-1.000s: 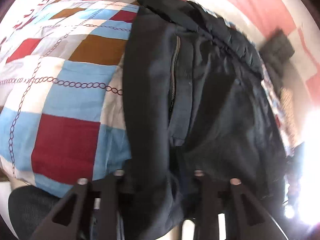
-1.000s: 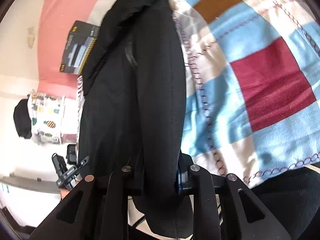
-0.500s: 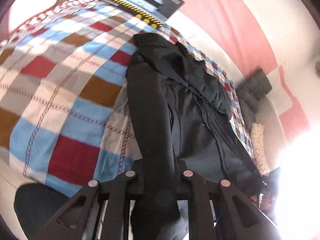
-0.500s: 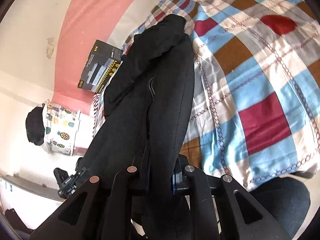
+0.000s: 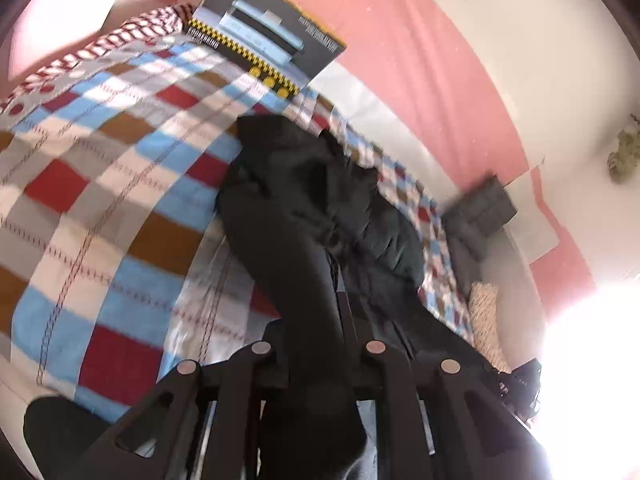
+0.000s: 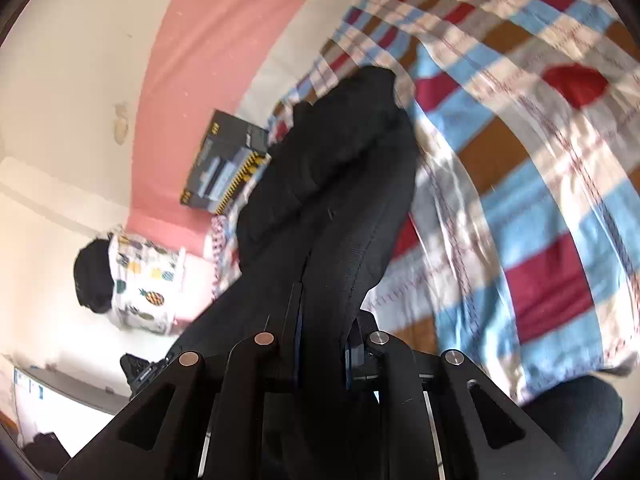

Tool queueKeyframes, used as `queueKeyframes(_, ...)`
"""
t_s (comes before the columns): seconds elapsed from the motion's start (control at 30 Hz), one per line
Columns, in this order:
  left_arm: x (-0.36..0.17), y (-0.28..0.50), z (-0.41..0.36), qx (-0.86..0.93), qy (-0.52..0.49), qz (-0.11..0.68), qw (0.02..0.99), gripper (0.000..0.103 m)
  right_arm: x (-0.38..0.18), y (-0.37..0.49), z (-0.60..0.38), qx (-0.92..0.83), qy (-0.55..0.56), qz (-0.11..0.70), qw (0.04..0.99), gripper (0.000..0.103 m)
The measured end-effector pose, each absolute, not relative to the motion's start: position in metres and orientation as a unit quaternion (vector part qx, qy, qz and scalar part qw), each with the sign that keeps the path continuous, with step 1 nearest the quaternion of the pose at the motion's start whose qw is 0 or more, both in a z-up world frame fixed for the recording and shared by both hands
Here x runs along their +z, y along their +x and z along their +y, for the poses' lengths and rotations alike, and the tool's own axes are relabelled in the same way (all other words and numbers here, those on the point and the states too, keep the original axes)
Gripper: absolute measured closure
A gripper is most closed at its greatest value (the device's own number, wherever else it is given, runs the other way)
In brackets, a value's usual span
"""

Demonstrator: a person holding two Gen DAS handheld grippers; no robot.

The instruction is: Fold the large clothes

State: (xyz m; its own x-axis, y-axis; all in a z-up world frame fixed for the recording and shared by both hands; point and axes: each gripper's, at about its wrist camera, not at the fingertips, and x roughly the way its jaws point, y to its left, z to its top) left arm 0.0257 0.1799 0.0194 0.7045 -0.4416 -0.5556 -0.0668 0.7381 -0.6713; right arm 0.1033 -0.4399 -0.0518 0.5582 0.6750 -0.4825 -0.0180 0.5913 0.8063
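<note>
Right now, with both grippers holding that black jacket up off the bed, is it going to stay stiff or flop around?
Probably floppy: the jacket sags in creases from the left gripper down to the bed. Likely fairly heavy, since it looks thick at the right gripper. It may swing or drag.

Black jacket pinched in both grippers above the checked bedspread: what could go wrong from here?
1. The black fabric jacket hangs from narrow bunched pinches in the left gripper and right gripper; it may slip out.
2. Its far end rests crumpled on the checked bedspread, so creases could get folded in.
3. The dark cardboard box sits just beyond; the cloth could catch it.
</note>
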Motion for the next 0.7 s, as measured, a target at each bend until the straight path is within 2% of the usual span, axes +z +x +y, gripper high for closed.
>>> queueKeyframes(0.4, 0.084, 0.119, 0.189, -0.119, -0.332, 0.313, 0.881, 0.088, 0.015, 0.201, -0.433, 0.232, 0.391, 0.362, 0.814, 0.088)
queueKeyframes(0.7, 0.093, 0.232, 0.192, -0.097, -0.315, 0.321, 0.888, 0.087, 0.026, 0.312, -0.417, 0.213, 0.409, 0.367, 0.808, 0.088)
